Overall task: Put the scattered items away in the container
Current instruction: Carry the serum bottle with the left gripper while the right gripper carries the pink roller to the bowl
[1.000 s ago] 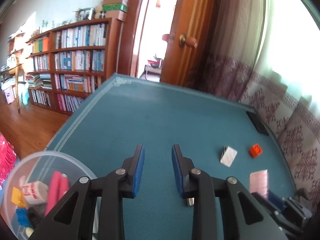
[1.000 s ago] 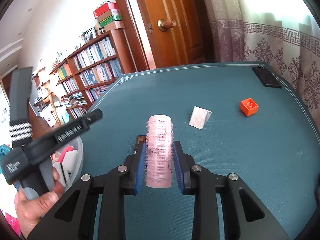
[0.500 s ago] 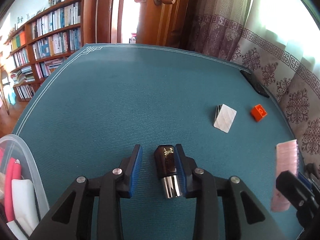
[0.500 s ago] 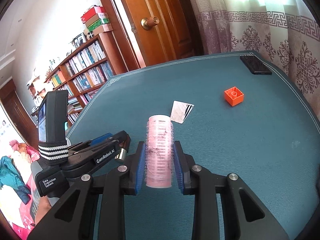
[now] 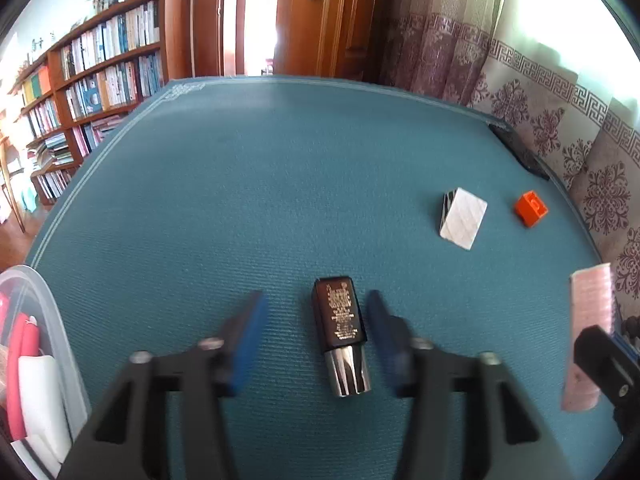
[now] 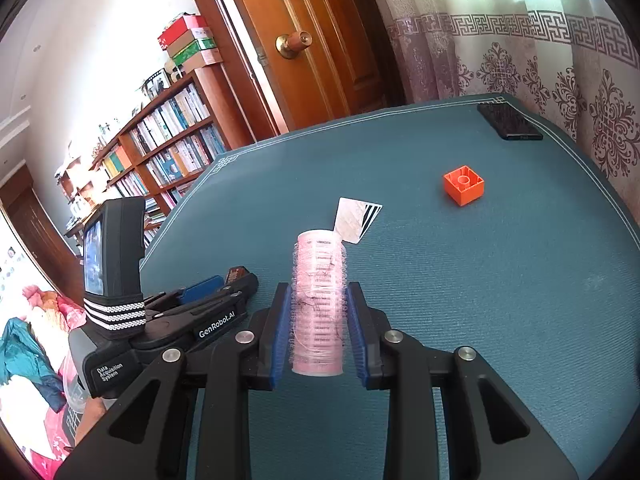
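Pink hair roller [image 6: 319,304] pinched upright between the blue pads of the right gripper [image 6: 319,336], held above the teal tabletop [image 6: 480,280]. Left gripper [image 5: 314,336] spread wide, blurred, straddling a dark bottle with a silver cap [image 5: 341,334] lying flat on the cloth, pads apart from it on both sides. Farther out on the same surface: a white card with black stripes [image 5: 462,218], an orange block [image 5: 530,208] just beside it toward the curtain, a black phone [image 6: 509,122] at the far corner. Clear plastic container [image 5: 60,340] at the near left edge of the table, well apart from the loose pieces, holding red and white items, not identifiable in detail. Around the table: a patterned mauve curtain [image 6: 560,72] to the right, a wooden door with a brass knob [image 6: 294,44] behind, bookshelves packed with books [image 5: 104,64] to the left, coloured boxes [image 6: 190,46] stacked on top.
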Tool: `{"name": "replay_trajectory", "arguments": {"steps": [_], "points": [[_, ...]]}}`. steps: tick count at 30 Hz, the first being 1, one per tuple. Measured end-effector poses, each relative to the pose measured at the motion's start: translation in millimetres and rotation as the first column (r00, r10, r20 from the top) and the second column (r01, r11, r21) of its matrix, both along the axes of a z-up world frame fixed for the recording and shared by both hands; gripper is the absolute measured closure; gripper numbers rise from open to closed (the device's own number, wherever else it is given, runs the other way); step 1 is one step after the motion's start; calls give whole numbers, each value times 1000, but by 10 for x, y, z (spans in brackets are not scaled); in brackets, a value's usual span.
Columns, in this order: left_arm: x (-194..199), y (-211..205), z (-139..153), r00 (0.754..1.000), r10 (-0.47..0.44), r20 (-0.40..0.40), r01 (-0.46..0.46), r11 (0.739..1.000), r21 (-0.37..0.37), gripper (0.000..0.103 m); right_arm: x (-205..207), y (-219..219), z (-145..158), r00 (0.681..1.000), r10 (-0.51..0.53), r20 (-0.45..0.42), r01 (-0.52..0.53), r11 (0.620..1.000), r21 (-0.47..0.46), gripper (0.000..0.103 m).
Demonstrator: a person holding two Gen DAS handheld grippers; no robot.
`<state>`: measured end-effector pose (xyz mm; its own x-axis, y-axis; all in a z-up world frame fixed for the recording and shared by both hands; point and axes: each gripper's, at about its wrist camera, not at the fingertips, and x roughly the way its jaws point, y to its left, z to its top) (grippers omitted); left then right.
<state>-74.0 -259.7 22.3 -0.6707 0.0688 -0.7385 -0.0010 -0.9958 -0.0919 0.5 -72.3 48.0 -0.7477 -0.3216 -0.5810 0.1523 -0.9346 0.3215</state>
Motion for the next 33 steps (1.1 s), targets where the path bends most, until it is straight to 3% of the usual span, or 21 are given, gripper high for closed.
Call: {"name": "replay_trajectory", "arguments": {"steps": [4, 20, 33], "points": [[30, 4, 19, 1000, -17, -6, 17, 1000, 9, 81, -2, -9, 6, 1000, 3, -3, -3, 1000, 2, 73], [498, -313, 486, 989, 58, -138, -58, 998, 4, 80, 27, -435, 87, 994, 110, -16, -110, 994, 7, 73], [939, -1020, 697, 960, 206, -189, -210, 978, -4, 80, 85, -1167, 231, 957, 286, -48, -286, 958, 8, 73]]}}
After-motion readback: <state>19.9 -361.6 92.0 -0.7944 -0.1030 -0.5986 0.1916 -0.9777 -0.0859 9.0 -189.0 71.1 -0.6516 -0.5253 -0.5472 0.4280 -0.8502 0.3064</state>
